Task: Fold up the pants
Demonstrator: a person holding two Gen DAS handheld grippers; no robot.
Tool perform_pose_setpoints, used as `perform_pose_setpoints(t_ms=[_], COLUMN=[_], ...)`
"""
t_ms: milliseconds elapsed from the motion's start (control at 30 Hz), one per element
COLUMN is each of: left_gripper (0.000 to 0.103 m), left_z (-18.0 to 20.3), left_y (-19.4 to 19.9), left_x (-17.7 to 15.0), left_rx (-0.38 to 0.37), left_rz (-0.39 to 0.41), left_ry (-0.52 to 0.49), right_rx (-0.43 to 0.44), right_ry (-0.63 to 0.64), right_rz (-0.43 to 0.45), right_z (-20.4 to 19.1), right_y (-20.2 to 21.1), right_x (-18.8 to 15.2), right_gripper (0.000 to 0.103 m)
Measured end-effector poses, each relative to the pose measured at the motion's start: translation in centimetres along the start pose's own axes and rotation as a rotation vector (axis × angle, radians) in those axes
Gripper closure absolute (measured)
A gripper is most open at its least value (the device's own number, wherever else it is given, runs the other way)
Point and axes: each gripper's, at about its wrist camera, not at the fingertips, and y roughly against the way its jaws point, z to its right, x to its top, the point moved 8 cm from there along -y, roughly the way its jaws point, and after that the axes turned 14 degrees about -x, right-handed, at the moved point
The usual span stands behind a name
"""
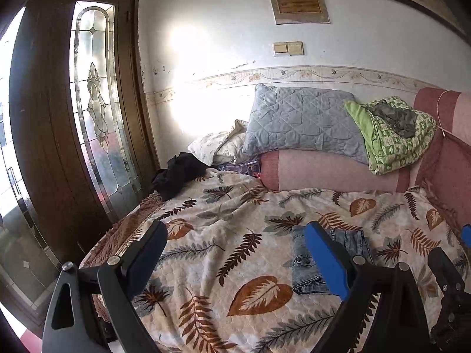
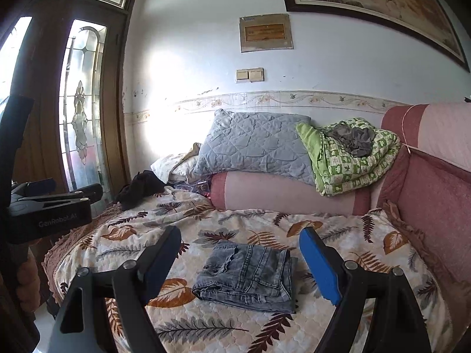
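Note:
The grey-blue denim pants point(image 2: 247, 275) lie folded into a compact rectangle on the leaf-patterned blanket point(image 2: 206, 332). My right gripper point(image 2: 240, 257) is open and empty, held above and in front of the pants, apart from them. My left gripper point(image 1: 235, 250) is open and empty, to the left of the pants point(image 1: 306, 267), which show partly behind its right finger. The left gripper's body also shows at the left edge of the right wrist view point(image 2: 50, 206).
A pink bolster point(image 2: 288, 195) lies behind the blanket with a grey quilted pillow point(image 2: 256, 147) and a green bundle point(image 2: 353, 158) on it. A black garment point(image 2: 141, 188) lies at the far left corner. A wooden glass door point(image 1: 97, 111) stands to the left.

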Motion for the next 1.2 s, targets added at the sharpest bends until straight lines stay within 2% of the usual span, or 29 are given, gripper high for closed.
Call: perform_pose_setpoints(t_ms=[233, 533, 1200], left_gripper=[0.009, 0.009, 0.009], left_z=[-1.4, -1.9, -2.1], left_y=[0.7, 1.3, 2.1], left_x=[0.1, 0.2, 0.6], left_rx=[0.015, 0.031, 0.037], left_rz=[0.022, 0.039, 0.061], left_ry=[0.014, 0.006, 0.007], right_rx=[0.011, 0.004, 0.011], right_ry=[0.030, 0.067, 0.080], right_rz=[-0.013, 0.018, 0.037], right_z=[-1.4, -2.5, -2.7], right_y=[-0.3, 0.4, 0.9], right_x=[-0.5, 0.0, 0.5], right_gripper=[0.018, 0.018, 0.018])
